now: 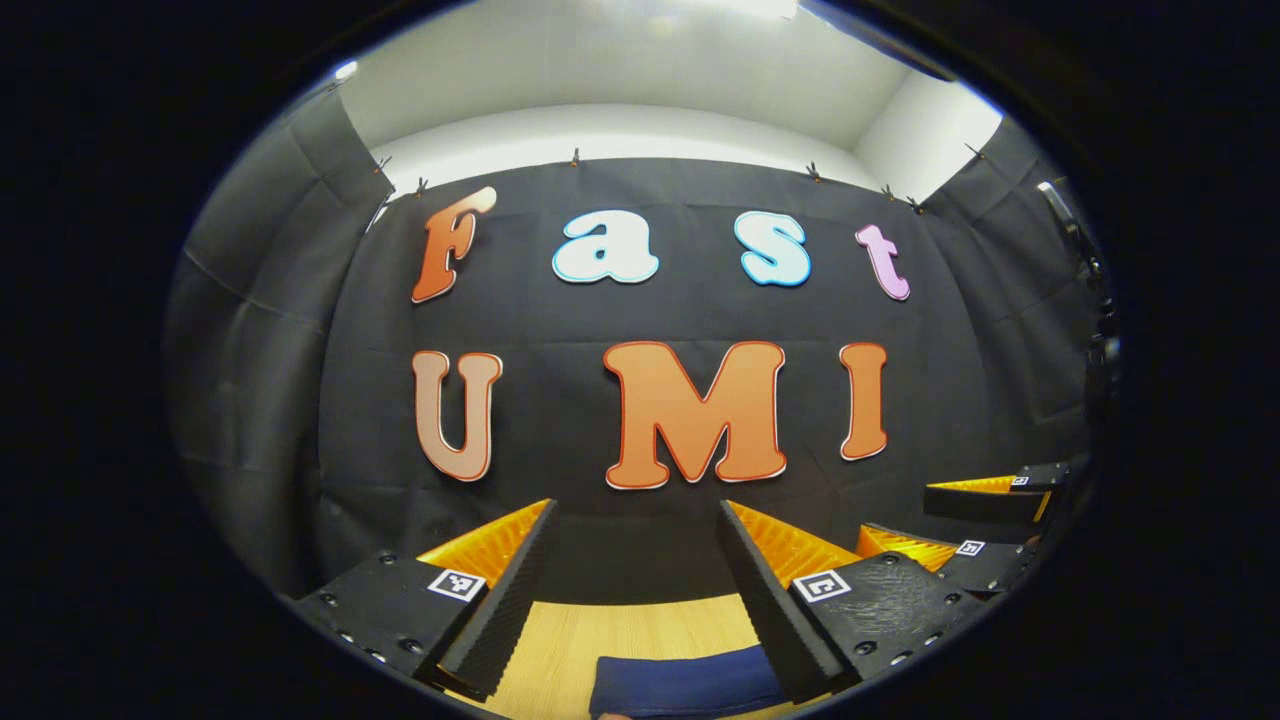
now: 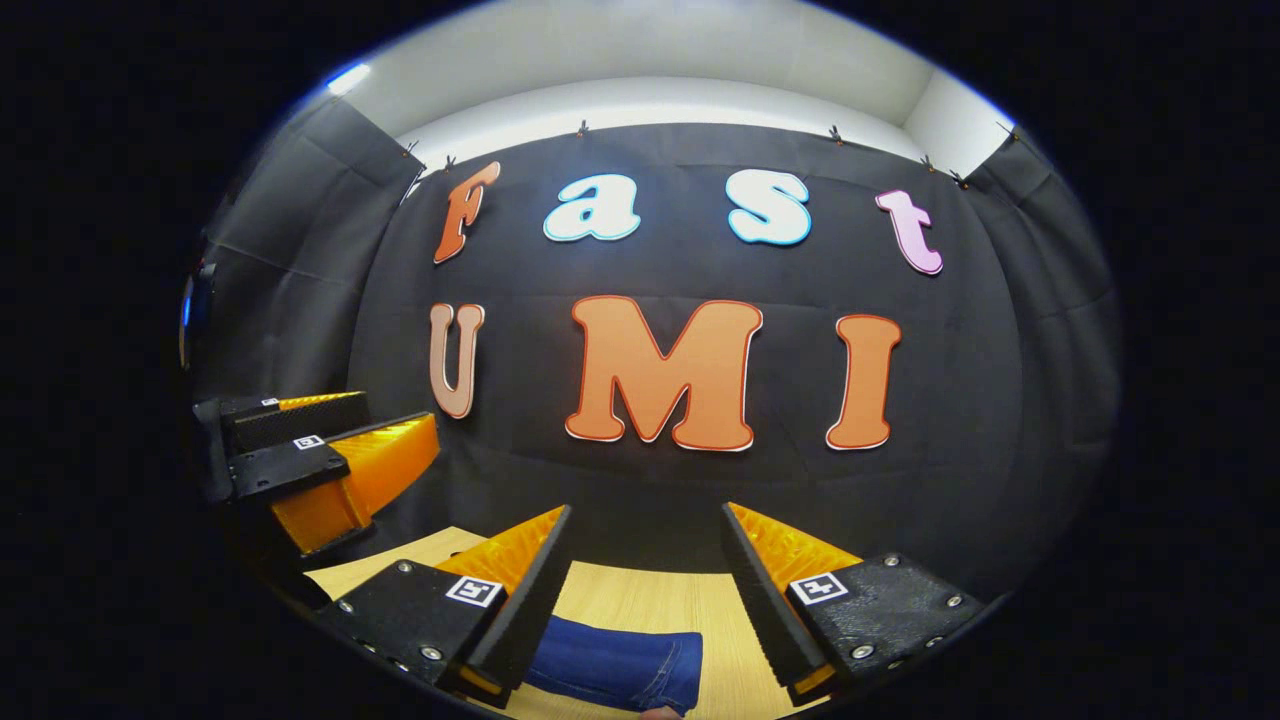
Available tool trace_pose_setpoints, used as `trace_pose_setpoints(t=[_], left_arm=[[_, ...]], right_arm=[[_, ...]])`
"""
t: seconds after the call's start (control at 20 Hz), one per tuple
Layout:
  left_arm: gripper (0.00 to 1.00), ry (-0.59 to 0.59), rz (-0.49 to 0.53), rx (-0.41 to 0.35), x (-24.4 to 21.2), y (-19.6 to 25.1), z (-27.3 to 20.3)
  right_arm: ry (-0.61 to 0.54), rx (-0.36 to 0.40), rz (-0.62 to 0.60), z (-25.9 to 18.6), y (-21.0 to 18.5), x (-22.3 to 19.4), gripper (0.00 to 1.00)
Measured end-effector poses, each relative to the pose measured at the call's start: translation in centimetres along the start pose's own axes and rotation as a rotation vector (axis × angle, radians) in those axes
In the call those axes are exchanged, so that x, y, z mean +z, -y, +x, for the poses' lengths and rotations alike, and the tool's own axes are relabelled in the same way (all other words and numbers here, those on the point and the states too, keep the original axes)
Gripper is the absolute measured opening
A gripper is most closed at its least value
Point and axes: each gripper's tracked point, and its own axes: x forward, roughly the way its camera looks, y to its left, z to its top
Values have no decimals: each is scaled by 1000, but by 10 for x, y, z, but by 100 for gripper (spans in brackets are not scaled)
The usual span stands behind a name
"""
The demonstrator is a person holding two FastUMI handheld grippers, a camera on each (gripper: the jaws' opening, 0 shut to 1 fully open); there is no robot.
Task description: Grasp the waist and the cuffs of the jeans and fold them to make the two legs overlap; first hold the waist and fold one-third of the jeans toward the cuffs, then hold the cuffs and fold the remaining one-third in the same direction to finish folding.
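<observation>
**Both grippers raised over the table, jeans lying untouched below**

Blue denim sat nearest the lens in both views — the jeans [image 1: 688, 682] lay flat on the wooden table [image 1: 640, 625], low between each gripper's fingers, with a stitched hem showing toward the right in the right gripper view [image 2: 625, 668]. Whether that edge was waist or cuff could not be told

Both tools pointed level at the far wall, not down at the cloth, which suggests a ready pose above the garment with no grasp started. The left gripper [image 1: 635, 560] had its fingers spread wide with nothing between them; the right gripper [image 2: 645, 565] stood just as wide and equally empty. Neither pad touched the fabric. Each tool also appeared at the other's side, well apart — a spacing that would suit taking two ends of the garment at once
</observation>
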Motion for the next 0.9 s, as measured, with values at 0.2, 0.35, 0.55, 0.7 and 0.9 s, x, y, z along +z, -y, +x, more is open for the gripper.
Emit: trace_pose_setpoints(t=[0.2,0.35,0.55,0.7,0.9], left_arm=[[95,-37,22,5,-10,0,5],[95,-64,12,-8,-19,6,12],[95,-38,14,-10,-8,9,12],[95,3,-4,7,4,2,13],[95,25,-15,23,12,-4,14]], right_arm=[[-17,3,24,-4,-4,-6,89],[-11,10,30,0,-5,-3,89],[-5,21,28,2,-3,2,90],[-4,22,0,5,3,4,90],[4,14,-19,13,14,8,90]])
